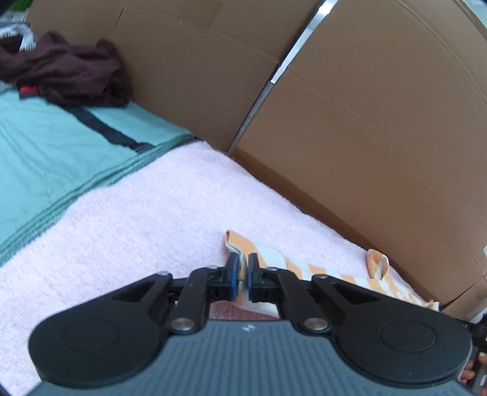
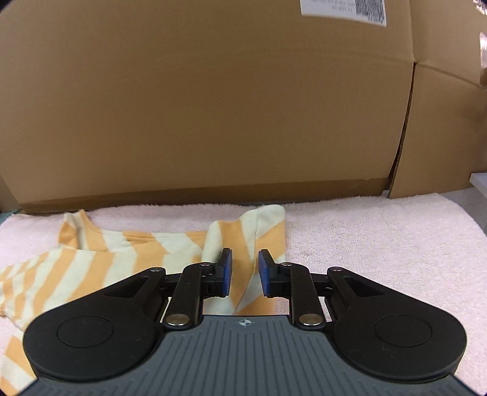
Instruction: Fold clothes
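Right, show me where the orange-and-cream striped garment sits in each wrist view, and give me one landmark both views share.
Left wrist view: the striped garment lies low and right of centre on the pink towel, running right from the closed left gripper.
Right wrist view: it spreads across the lower left to centre, passing under the right gripper.
Shared landmark: the cardboard box wall behind the towel.

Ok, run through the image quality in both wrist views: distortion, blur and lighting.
Left wrist view: strong fisheye bending of the cardboard boxes, dark corners, and soft focus on the dark garment far left. Right wrist view: the cardboard wall bows outward, the label print is smeared and unreadable, and the striped garment looks slightly blurred. Lighting is flat and dim in both, with no glare or hard shadows.
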A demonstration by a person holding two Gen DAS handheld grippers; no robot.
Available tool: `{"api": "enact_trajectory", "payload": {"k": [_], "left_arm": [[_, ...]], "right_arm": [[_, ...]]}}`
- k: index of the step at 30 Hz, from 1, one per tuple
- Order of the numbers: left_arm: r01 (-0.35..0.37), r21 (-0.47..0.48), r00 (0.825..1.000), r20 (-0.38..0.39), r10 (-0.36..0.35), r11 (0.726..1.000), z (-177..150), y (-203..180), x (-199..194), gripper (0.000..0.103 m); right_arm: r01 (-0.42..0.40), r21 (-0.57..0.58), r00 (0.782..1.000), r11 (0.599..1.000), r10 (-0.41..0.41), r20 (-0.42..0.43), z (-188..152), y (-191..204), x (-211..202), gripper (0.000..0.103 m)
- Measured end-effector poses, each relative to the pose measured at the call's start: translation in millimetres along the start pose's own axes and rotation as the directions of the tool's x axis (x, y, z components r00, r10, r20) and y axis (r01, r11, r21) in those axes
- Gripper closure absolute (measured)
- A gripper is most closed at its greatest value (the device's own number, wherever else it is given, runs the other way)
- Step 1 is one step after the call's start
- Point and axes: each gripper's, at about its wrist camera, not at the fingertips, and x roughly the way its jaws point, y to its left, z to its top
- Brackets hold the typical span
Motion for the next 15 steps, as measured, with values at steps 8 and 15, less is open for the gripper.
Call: {"api": "enact_trajectory", "payload": {"k": [8, 15], "left_arm": [[0.046, 0.06, 0.998, -0.041, -0.044, 0.997, -2.6, -14.9, 8.4, 0.067], [-0.005, 0.076, 0.999, -0.036, 0.007, 0.997, -2.3, -17.7, 11.5, 0.103]], "right_arm": [[0.002, -0.059, 1.0, 0.998, -0.002, -0.004, -0.5, 8.3, 4.2, 0.069], [-0.101, 0.083, 0.995, 0.991, 0.1, 0.02, -0.8, -20.3, 0.7, 0.068]]}}
